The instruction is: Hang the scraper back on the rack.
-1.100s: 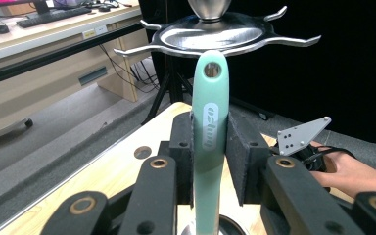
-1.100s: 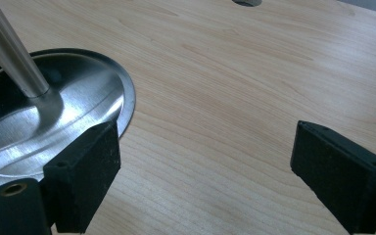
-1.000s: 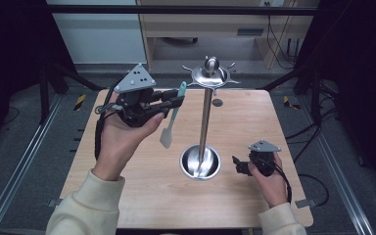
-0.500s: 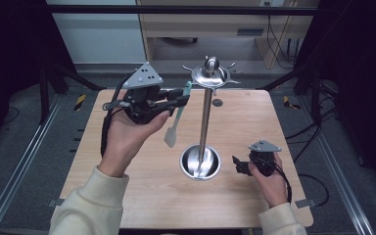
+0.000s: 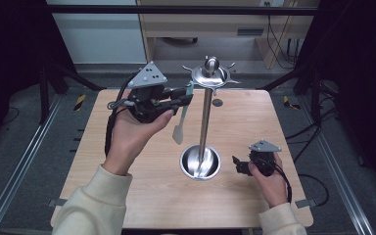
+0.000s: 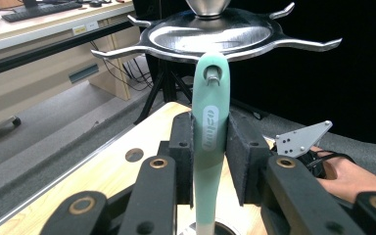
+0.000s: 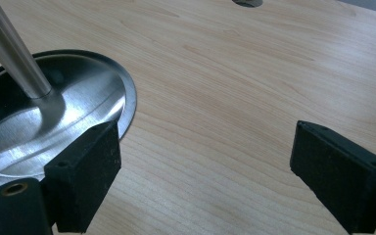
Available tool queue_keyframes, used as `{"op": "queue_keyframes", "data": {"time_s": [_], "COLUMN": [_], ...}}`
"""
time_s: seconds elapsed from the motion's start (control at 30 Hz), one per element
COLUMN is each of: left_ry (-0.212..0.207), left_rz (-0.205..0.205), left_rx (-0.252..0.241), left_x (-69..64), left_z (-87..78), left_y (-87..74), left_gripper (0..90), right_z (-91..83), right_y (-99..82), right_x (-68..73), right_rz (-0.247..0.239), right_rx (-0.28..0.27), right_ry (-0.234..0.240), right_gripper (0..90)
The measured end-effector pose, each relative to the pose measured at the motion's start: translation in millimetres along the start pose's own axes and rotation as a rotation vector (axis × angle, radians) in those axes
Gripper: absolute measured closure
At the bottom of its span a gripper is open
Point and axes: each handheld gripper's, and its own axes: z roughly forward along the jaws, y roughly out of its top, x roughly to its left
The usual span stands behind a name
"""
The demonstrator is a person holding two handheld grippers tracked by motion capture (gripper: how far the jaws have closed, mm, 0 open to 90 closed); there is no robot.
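High view: one left gripper (image 5: 186, 98), jaws pinching one green spatula (image 5: 181, 120) beside one hook stand (image 5: 206, 117); one right gripper (image 5: 237, 164), jaws spread.

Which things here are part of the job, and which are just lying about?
Part of the job:
- green spatula, clamped in the left gripper
- metal hook stand, a hook poking through the spatula's handle hole

Lying about:
- right gripper, jaws open, resting on the wooden table
- desk with a keyboard behind

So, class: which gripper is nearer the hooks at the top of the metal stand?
Left. The left gripper holds a green spatula right at the hooks; the right gripper sits low beside the stand's base.
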Motion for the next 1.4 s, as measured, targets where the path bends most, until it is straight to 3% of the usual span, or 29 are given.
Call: {"op": "queue_keyframes", "data": {"time_s": [0.23,0.6,1.07,1.2,1.27,1.4], "left_ry": [-0.006,0.025,0.019,0.042,0.069,0.093], "left_rz": [-0.003,-0.002,-0.008,0.003,0.015,0.019], "left_rx": [-0.004,-0.035,-0.070,-0.079,-0.075,-0.079], "left_x": [-0.3,-4.2,-3.3,-5.1,-6.4,-7.5], "left_z": [1.0,3.3,3.5,1.3,0.0,-6.0], "left_y": [-0.5,-4.7,-9.4,-10.9,-12.7,-18.4], "left_gripper": [73.4,73.3,72.9,66.9,55.8,44.3], "right_z": [0.0,0.9,2.0,1.5,1.5,1.4], "right_y": [0.1,-0.1,-0.6,-0.8,-0.8,-0.7], "right_x": [0.2,1.5,2.8,2.2,2.4,2.2], "right_rz": [0.005,-0.001,-0.010,-0.003,-0.005,-0.002], "right_rx": [0.005,0.012,0.017,0.013,0.013,0.013], "right_ry": [-0.002,-0.004,-0.003,-0.007,-0.008,-0.010], "right_gripper": [11.8,12.1,11.4,11.3,11.0,10.7]}}
